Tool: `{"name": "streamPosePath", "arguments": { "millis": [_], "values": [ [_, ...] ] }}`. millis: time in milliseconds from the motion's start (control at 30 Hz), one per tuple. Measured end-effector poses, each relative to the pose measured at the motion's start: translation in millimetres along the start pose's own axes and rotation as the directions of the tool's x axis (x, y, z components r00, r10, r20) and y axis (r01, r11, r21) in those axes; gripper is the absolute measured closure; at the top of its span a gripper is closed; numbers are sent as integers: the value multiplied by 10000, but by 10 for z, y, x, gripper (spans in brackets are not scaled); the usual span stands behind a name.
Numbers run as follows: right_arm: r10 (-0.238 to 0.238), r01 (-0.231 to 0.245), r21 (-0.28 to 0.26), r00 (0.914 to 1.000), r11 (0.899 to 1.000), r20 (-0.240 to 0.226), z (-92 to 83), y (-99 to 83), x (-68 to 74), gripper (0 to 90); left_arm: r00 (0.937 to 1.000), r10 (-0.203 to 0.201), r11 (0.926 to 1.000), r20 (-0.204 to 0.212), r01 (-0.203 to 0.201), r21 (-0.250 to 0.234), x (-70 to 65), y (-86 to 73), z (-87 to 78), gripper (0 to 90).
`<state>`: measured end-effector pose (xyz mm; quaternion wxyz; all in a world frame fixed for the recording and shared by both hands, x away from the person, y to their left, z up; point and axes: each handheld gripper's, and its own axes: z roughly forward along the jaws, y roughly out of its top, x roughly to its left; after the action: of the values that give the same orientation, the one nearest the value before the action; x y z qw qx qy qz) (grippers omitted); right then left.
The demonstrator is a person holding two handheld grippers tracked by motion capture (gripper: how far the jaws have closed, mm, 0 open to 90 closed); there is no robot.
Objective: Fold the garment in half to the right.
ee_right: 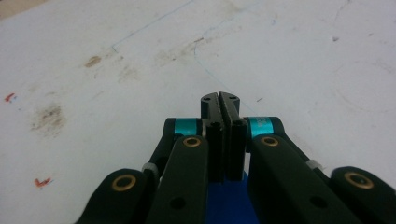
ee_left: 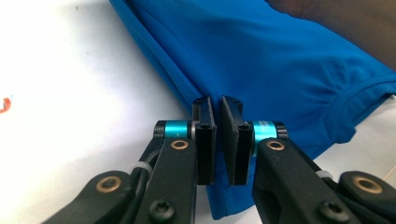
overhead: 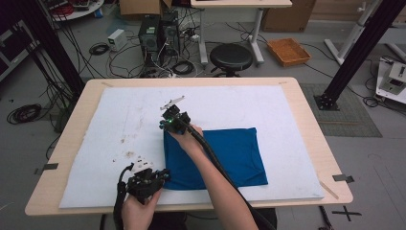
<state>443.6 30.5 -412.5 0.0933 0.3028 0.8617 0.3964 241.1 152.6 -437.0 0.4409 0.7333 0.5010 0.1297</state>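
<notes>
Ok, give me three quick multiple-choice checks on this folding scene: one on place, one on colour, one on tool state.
1. Where does the blue shirt lie on the white mat?
A. far left corner
B. right of centre, toward the near edge
C. hanging off the far edge

2. What colour are the rings beside the left tool's pads?
A. red
B. yellow
C. teal

3. How does the right tool stand?
A. jaws closed, blue cloth beneath them
B. jaws wide open over bare mat
C. jaws closed on a cable

Answers:
1. B, the high view shows the folded shirt right of the mat's middle, reaching near the front edge.
2. C, the left gripper view shows teal rings on both sides.
3. A, the right gripper view shows the pads together with blue fabric under the jaws.
</notes>
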Motion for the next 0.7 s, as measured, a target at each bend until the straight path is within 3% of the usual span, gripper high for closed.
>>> {"name": "streamPosePath", "arguments": {
  "millis": [133,433,700],
  "values": [
    [49,-55,-383,9998,9993,-171,-135,17,-35,895,9997,241,9997,99,-240,-71,-42,58,-51,843],
    [146,-174,-954,9995,9953,-291,-473,20,-182,895,9986,355,9988,404,-341,-363,-154,199,-107,844],
    [320,-344,-1299,9993,9909,-209,-822,-20,-382,895,9937,750,9948,833,-687,-754,-407,380,-64,844]
  ]
}}
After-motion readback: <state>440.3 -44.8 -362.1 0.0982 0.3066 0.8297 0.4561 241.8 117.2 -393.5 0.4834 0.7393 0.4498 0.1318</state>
